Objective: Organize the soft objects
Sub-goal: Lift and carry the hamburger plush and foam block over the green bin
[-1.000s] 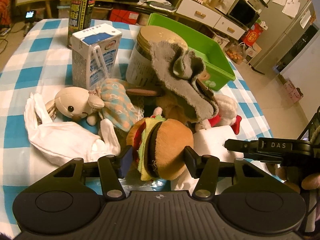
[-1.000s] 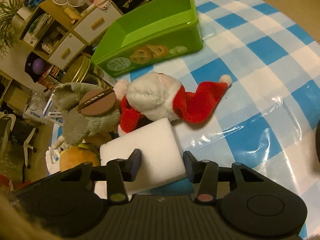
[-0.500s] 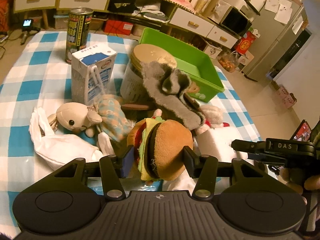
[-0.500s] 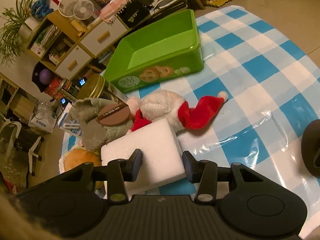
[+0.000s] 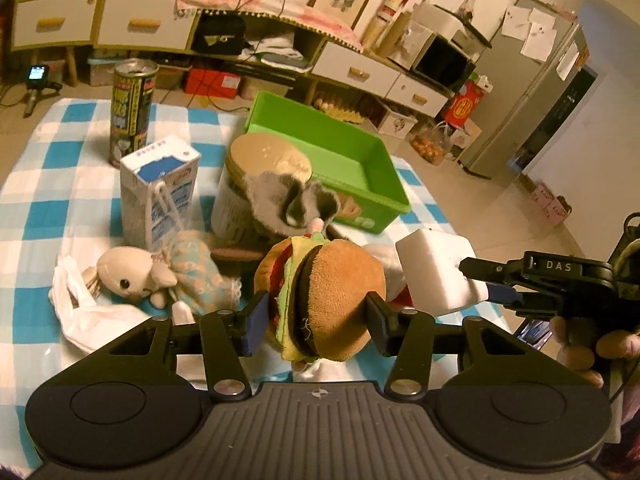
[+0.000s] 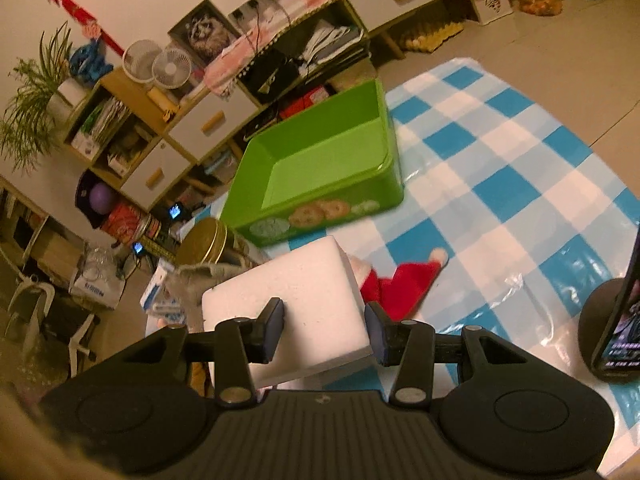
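Observation:
My left gripper (image 5: 316,316) is shut on a plush hamburger (image 5: 332,292) and holds it above the checked tablecloth. My right gripper (image 6: 322,328) is shut on a white foam block (image 6: 296,300), lifted off the table; the left wrist view shows this block (image 5: 432,272) just right of the hamburger. An empty green bin (image 5: 360,208) stands beyond both, also in the right wrist view as the bin (image 6: 320,204). A grey plush (image 5: 288,200), a doll in a blue dress (image 5: 132,276), a white cloth glove (image 5: 92,312) and a Santa plush (image 6: 404,288) lie on the table.
A milk carton (image 5: 160,188), a tall drink can (image 5: 132,112) and a gold-lidded jar (image 5: 264,160) stand left of the bin. A phone on a dark stand (image 6: 616,320) sits at the right table edge. Drawers and shelves line the wall behind.
Both grippers have risen with their loads. The hamburger and the white block are higher above the table, and more of the room shows behind them.

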`<state>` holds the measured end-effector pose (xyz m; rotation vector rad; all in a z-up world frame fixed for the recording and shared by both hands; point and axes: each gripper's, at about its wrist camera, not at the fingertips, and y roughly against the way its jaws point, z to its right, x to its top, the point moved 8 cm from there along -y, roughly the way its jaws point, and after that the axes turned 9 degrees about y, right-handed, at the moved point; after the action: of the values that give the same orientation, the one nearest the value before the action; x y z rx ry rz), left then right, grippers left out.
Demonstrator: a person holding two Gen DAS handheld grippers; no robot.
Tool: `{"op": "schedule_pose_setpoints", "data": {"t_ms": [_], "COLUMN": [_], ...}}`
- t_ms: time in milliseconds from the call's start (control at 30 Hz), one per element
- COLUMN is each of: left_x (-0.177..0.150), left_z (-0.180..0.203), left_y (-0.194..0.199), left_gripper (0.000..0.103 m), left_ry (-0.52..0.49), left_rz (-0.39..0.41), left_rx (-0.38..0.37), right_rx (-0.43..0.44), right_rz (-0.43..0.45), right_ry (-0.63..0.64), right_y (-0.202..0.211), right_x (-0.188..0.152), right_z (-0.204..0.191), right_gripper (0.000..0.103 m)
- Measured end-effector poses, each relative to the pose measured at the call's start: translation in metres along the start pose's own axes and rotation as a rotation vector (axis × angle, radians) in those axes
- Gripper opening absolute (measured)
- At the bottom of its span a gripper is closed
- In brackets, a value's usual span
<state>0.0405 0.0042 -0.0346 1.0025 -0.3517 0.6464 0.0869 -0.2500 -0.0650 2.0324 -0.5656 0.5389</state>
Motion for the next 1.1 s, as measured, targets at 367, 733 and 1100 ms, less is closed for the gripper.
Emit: {"op": "schedule_pose_setpoints", "data": {"t_ms": [367,733,1100], "left_x": [0.038,0.116,0.153], "left_z": [0.031,0.051,0.038], "left_y": [0.007,-0.044,-0.134], "left_gripper": [0.051,0.051,0.052], "left_ry": [0.005,-0.032,-0.09], "left_rz": [0.099,0.157,0.053], "left_rx": [-0.048,0.014,0.091], "right_rx": [-0.054,-0.066,-0.182], "right_rz": [0.099,0.149,0.254], "right_ry": [-0.072,-0.193,-0.142], "right_y": [-0.002,-0.042,-0.083], "right_x": [0.046,0.093,0.12], "right_z": [0.005,0.012,0.02], "right_gripper": [0.0,0.0,0.0]}}
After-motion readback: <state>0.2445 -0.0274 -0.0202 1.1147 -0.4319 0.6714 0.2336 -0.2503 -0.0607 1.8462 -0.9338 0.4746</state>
